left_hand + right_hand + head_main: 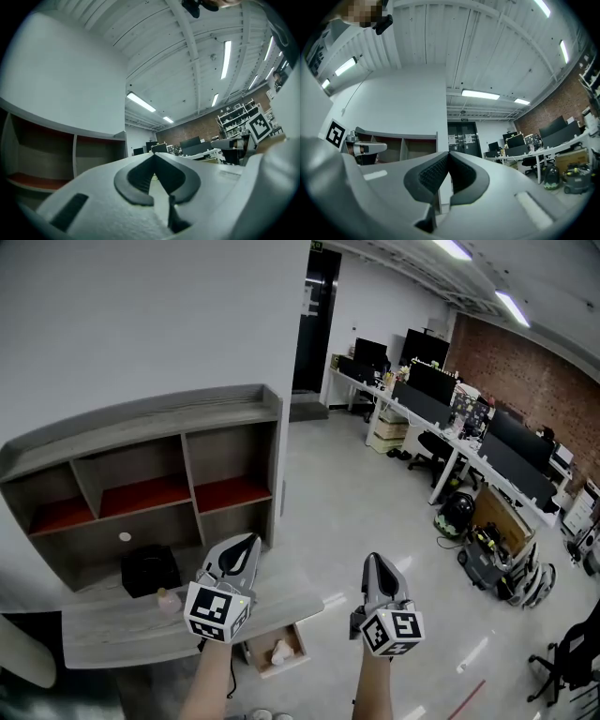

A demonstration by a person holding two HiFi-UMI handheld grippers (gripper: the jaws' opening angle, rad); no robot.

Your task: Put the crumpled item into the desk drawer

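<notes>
Drawer (301, 646): open, six o'clock under the desk (103, 634)
Crumpled item (279, 651): apparently inside already
Left gripper (250, 542): jaws together, empty
Right gripper (372, 561): jaws together, empty
Remaining: likely closing the drawer

The left hand-held gripper (249, 545) is covering part of the counter (112, 629), and the counter's edge is hiding the back of the open drawer (300, 645). A pale lump (279, 651) in the drawer is showing too small to identify.
</notes>
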